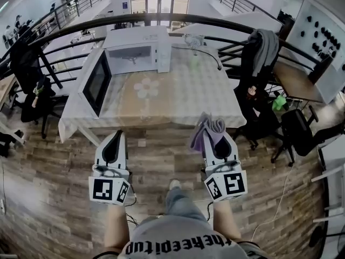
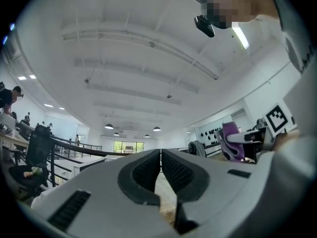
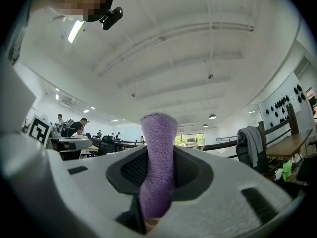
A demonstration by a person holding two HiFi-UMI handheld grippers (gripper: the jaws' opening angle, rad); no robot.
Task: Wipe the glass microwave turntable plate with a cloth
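- Left gripper (image 1: 117,136): jaws pressed together with only a hairline gap between the ribbed dark pads. Nothing is in them.
- Right gripper (image 1: 215,140): clamped on a purple cloth (image 1: 206,128). It's a fuzzy, terry-like fabric, folded into a thick wad that sticks out past the tips and flops to the left.
- Both grippers are held low, over the wood-plank floor and short of the table's (image 1: 199,93) near edge. They are roughly level with each other and point forward at the table.
- Microwave (image 1: 137,50): a white box on the far-left part of the table. Its door (image 1: 97,82) is swung open to the left, with the dark window panel facing right. The cavity opening faces the person.
- Glass turntable plate: I can't pick it out. The cavity is too small and washed out to show whether it sits inside. Clear glass would hardly show against the pale checked tablecloth anyway.
- A faint flower-shaped mark (image 1: 146,87) lies on the cloth in front of the cavity. I can't tell whether it is print or the plate's hub.
- Key relation: the target zone lies ahead and to the left of the cloth hand. The empty left gripper lines up more directly with the cavity.
- My read: left is likely for steadying or pulling the plate, and right sweeps the cloth flat across it.
- Glass is slick and rigid, so pinch the rim with care.
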